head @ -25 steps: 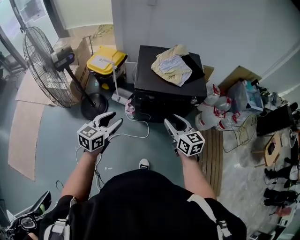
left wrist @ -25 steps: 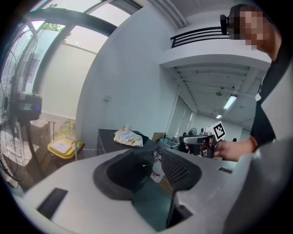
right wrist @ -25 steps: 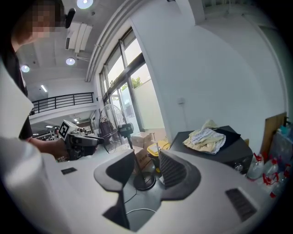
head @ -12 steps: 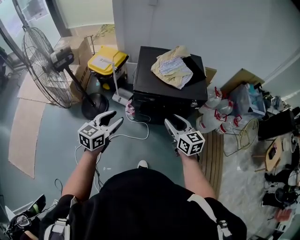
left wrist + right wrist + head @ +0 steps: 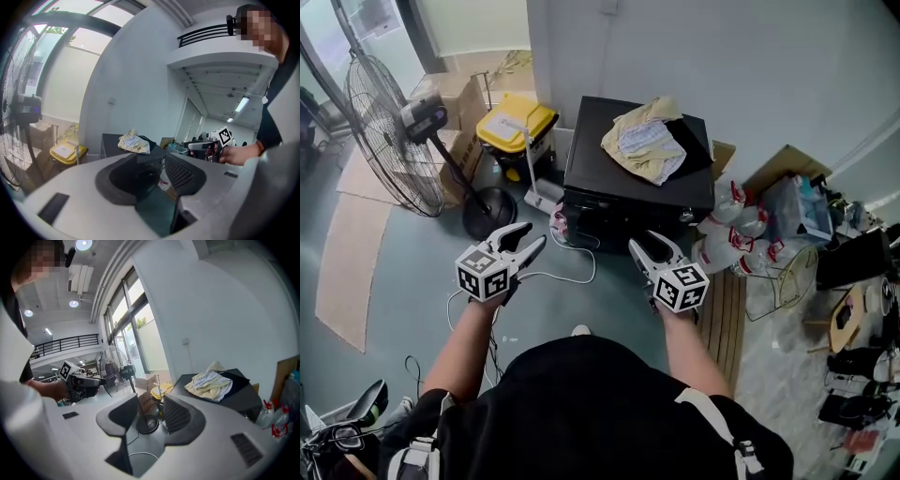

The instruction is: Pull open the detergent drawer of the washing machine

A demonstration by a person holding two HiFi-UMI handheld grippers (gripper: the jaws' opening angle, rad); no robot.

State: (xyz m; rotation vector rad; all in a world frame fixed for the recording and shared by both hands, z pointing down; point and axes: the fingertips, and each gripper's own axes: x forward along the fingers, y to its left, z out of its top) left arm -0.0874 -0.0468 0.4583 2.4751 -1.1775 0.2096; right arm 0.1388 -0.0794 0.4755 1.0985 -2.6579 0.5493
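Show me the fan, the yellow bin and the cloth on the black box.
fan [image 5: 377, 141]: head view, on the wire grille.
yellow bin [image 5: 517, 120]: head view, on the lid.
cloth [image 5: 642, 141]: head view, on the middle of the heap.

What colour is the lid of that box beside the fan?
Yellow lid; clearest in head view.

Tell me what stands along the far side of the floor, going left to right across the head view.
standing fan → yellow-lidded bin → black washing machine → plastic bottles
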